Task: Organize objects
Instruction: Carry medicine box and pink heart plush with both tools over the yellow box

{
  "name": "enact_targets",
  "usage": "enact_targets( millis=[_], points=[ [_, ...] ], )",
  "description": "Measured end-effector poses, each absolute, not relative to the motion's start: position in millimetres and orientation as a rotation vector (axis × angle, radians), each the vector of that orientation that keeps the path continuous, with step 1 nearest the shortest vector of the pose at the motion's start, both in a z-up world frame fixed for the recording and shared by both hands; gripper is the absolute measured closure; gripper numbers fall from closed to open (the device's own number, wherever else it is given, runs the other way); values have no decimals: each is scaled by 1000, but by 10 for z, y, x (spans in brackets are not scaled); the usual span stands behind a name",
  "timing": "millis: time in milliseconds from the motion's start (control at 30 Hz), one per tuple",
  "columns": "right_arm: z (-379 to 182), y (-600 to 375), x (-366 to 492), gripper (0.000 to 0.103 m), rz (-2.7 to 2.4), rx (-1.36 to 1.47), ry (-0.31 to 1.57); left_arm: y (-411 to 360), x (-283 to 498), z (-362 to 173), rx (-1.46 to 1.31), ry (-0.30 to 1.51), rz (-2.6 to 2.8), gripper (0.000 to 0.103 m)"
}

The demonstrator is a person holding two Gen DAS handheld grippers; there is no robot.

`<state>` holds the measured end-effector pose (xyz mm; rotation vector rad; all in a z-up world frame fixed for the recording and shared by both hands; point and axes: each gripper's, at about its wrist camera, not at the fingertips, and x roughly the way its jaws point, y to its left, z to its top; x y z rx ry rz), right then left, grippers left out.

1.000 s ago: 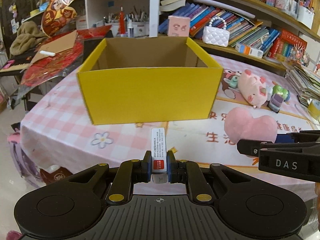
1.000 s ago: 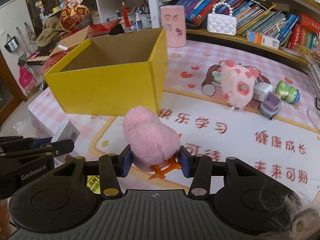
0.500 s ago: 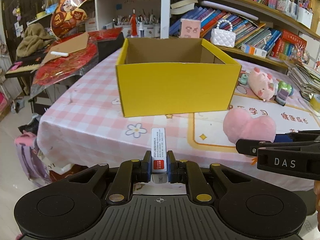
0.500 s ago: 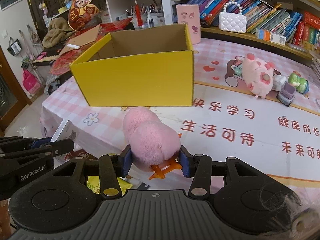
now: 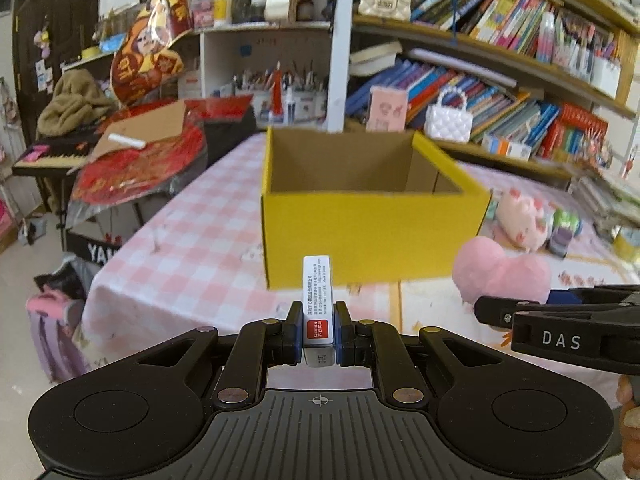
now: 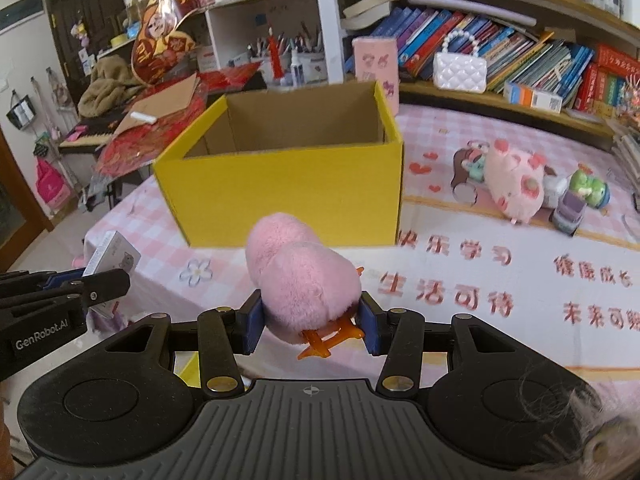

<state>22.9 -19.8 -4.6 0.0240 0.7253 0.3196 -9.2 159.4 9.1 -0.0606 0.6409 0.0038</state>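
Two handheld tongs are held side by side over the near edge of a worktop (image 6: 500, 248) covered with a pink-and-white checked cloth and a mat printed with red Chinese characters.

The left tongs (image 5: 319, 334) are clamped on a small white box (image 5: 317, 300) with a red label and fine print. The box stands on edge between the blue pads and sticks out forward past them. In the right wrist view the same box (image 6: 114, 258) shows at the far left, with a small cartoon figure on its side.

The right tongs (image 6: 312, 322) are clamped on a pink plush toy (image 6: 302, 276), a rounded fuzzy shape with orange plastic feet poking out beneath it. The pads press into its sides. In the left wrist view the toy (image 5: 502, 270) appears at the right, above the black arm of the right tongs.

Ahead of both tongs, on the checked cloth, sits an open yellow cardboard box (image 6: 288, 188) with a plain brown inside. What can be seen of its inside holds nothing; its floor is hidden by the front wall. Neither held thing is over the box; both are in front of its near wall.

To the right of the yellow box, well apart from it, lies a pink plush pig (image 6: 516, 184) among several small toys, including a green figure (image 6: 588, 188) and a small purple vehicle (image 6: 570, 210).

Behind the worktop, a long bookshelf (image 6: 520, 60) is packed with colourful books. A white quilted handbag (image 6: 460, 68) with a bead handle rests on it, and a pink box (image 6: 376, 64) stands just behind the yellow box.
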Motion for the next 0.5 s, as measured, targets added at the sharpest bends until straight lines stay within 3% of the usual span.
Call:
enact_targets(
  millis=[500],
  points=[
    [461, -171, 1043, 59, 340, 50, 572, 1623, 682, 516, -84, 479, 24, 90]
  ],
)
